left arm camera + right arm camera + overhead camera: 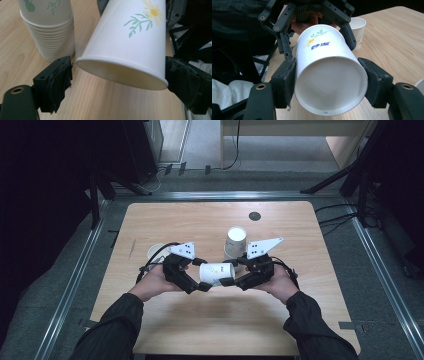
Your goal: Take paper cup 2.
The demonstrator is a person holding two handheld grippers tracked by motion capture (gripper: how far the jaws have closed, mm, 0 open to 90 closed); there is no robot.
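A white paper cup (216,272) with a daisy print lies level in the air between my two grippers over the middle of the wooden table (210,325). My right gripper (231,272) is shut on it: in the right gripper view the right gripper (328,67) presses both pads on the cup (329,85) near its base. The left gripper (120,67) is open around the cup's (130,37) mouth end; its left pad (60,77) stands clear of the rim. In the high view my left gripper (202,274) straddles the cup's left end.
An upside-down stack of matching cups (235,240) stands just behind the grippers, and the stack (50,27) is close on the left in the left gripper view. A single upright cup (157,251) sits behind the left hand. A dark round hole (254,216) lies near the far edge.
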